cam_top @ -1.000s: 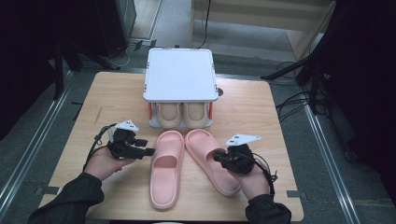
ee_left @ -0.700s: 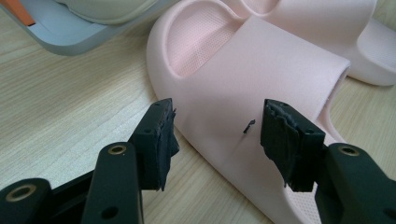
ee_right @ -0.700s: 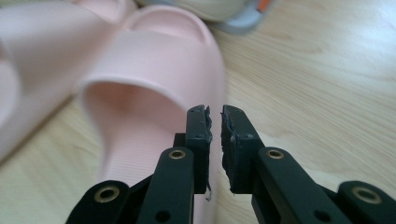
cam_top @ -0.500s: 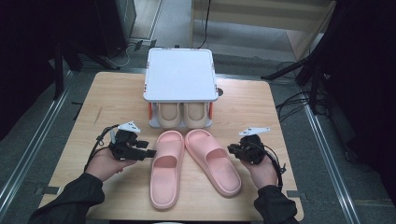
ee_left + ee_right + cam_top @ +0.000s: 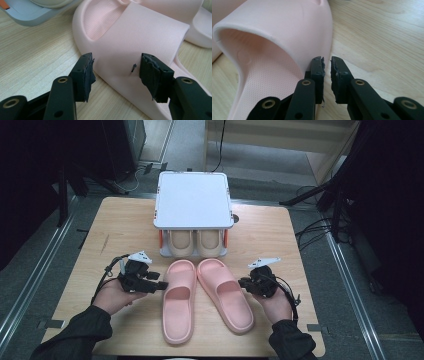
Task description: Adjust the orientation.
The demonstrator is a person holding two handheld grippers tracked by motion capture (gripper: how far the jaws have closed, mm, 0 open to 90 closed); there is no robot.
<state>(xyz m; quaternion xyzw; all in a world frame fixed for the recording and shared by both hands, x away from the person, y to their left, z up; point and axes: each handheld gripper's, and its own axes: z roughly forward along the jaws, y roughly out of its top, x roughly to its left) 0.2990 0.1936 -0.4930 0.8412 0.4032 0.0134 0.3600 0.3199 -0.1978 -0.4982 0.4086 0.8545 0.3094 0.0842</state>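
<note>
Slippers lay side by side at the middle of the counter (image 5: 280, 227), toes toward the shoe rack (image 5: 192, 200) at the far edge, heels near our edge. The left slipper (image 5: 179, 300) ran straight front to back; the right slipper (image 5: 225, 295) angled its heel outward. We held the left gripper (image 5: 115, 72) with fingers apart, just beside the left slipper's strap. Our right gripper (image 5: 327, 75) sat with fingers nearly together, gripping nothing, beside the right slipper. Bare wood lay open on both outer sides.
</note>
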